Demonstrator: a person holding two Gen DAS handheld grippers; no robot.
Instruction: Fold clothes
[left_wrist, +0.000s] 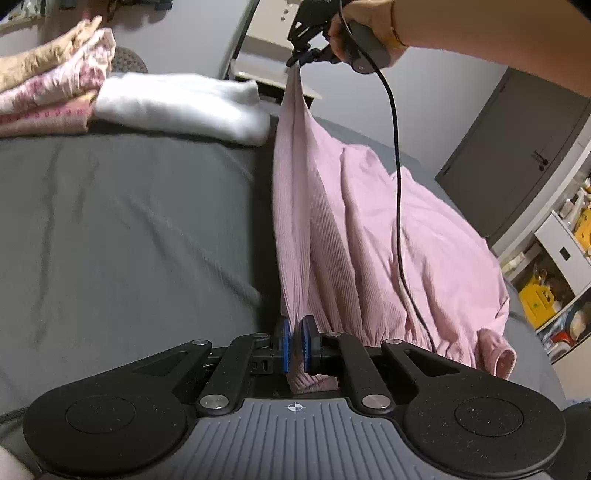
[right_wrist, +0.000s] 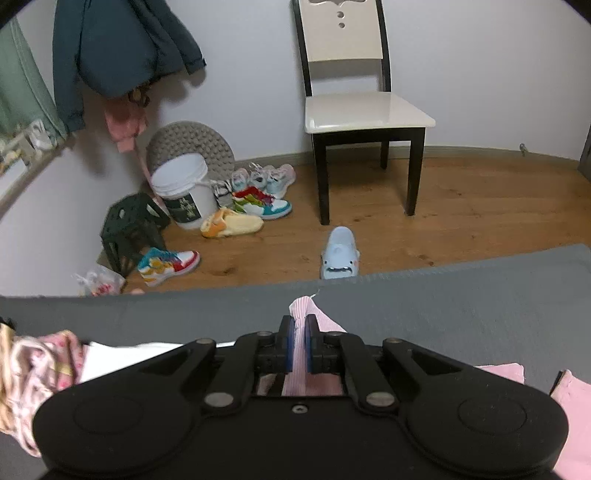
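A: Where is the garment?

B: The pink top (left_wrist: 369, 229) hangs between both tools over the grey bed (left_wrist: 129, 221). The left hand-held gripper (left_wrist: 294, 341) is clamped on one edge near the camera. The right hand-held gripper (left_wrist: 301, 61), held by a hand (left_wrist: 364, 27), pinches the other end up high, so the edge runs taut between them.

A: And the rest of it?

B: It drapes down to the right onto the bed, a cuff (left_wrist: 504, 360) lying near the bed's edge.

A: Any open room?

B: The bed left of the top is bare. At its far side a white fold (left_wrist: 184, 105) sits beside a stack (left_wrist: 51, 85) of folded clothes.

A: The right wrist view?

B: Its jaws grip pink fabric (right_wrist: 299, 354); beyond the bed's edge are floor (right_wrist: 480, 206), a chair (right_wrist: 354, 107) and shoes (right_wrist: 258, 199).
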